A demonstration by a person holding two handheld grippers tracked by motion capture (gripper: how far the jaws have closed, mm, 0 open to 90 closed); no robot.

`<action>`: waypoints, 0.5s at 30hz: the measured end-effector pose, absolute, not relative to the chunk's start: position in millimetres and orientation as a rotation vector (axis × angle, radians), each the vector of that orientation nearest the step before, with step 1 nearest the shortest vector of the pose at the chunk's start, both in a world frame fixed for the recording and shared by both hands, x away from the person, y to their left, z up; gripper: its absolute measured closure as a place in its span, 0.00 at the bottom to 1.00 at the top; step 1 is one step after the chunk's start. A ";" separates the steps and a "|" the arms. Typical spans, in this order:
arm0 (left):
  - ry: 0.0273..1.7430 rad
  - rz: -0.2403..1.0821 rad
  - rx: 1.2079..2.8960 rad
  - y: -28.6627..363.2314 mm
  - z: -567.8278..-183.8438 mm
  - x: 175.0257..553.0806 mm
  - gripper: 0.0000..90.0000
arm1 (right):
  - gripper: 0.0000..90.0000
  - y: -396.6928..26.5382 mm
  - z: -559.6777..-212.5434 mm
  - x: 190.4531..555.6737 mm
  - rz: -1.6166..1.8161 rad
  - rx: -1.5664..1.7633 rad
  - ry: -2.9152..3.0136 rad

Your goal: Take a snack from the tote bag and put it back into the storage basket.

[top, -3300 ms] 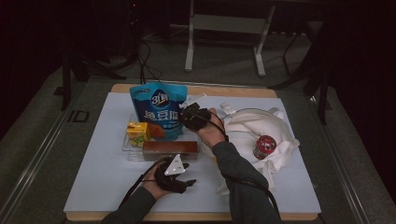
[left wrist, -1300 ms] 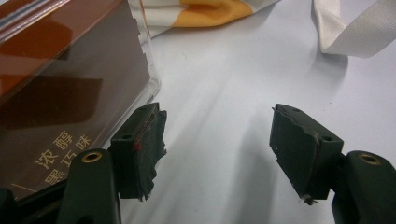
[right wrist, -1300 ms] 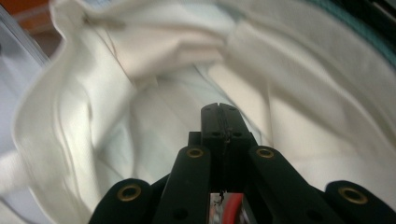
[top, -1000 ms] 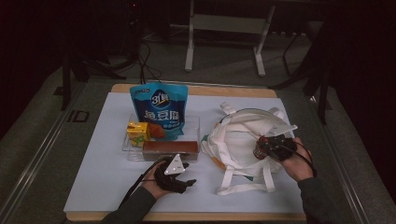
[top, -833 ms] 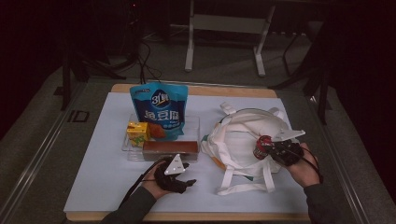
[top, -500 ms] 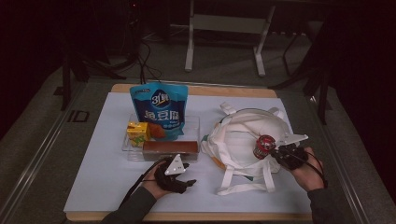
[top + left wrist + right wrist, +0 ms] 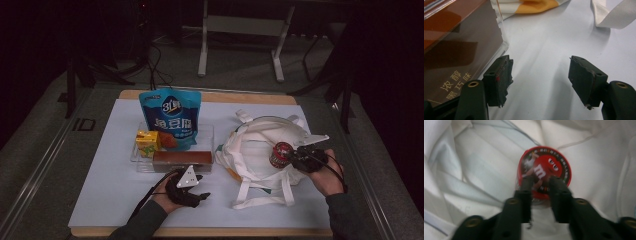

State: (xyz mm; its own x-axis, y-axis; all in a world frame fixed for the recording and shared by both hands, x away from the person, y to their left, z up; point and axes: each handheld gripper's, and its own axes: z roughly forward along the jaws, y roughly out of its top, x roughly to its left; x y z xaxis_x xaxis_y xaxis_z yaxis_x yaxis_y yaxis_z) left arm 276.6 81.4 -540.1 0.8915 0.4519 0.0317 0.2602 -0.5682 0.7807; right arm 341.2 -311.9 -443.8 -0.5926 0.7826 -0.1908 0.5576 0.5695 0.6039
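On the table (image 7: 115,200), the white cloth bag (image 7: 250,150) carries the red candy tin (image 7: 281,154), the right tongs (image 7: 295,157) just behind it, jaws narrowly apart and just opening, gripping nothing, while the left tongs (image 7: 540,80) rest wide and empty beside the brown box (image 7: 456,42).

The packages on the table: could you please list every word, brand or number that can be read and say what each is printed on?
"3真" and "鱼豆腐": on the blue snack bag, high view.
"浓醇" and "黑巧味": on the brown box, left gripper view.
"m": on the red lid of the candy tub, right gripper view; the ring of small print around its rim is too blurred to read.
Yellow carton: print too small to read.
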 end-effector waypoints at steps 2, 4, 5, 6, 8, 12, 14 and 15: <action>0.509 0.286 2.203 81.4 -540.2 276.7 0.38 | 0.65 -312.8 -442.0 345.4 0.714 1.099 2.370; 0.509 0.286 2.203 81.4 -540.2 276.7 0.38 | 0.57 -313.9 -440.9 350.2 0.716 1.121 2.369; 0.509 0.286 2.203 81.3 -540.2 276.6 0.38 | 0.54 -314.6 -440.9 352.9 0.727 1.126 2.377; 0.509 0.286 2.203 81.3 -540.2 276.6 0.38 | 0.50 -315.1 -441.0 355.2 0.729 1.137 2.380; 0.508 0.284 2.204 81.3 -540.2 276.8 0.38 | 0.45 -315.6 -442.2 360.6 0.715 1.153 2.395; 0.507 0.284 2.205 81.2 -540.2 276.7 0.38 | 0.35 -312.2 -445.8 367.2 0.695 1.152 2.423; 0.507 0.284 2.206 81.0 -540.2 276.7 0.38 | 0.31 -310.0 -447.8 369.9 0.693 1.144 2.439; 0.507 0.285 2.206 81.0 -540.2 276.6 0.38 | 0.28 -309.1 -449.0 371.7 0.677 1.135 2.445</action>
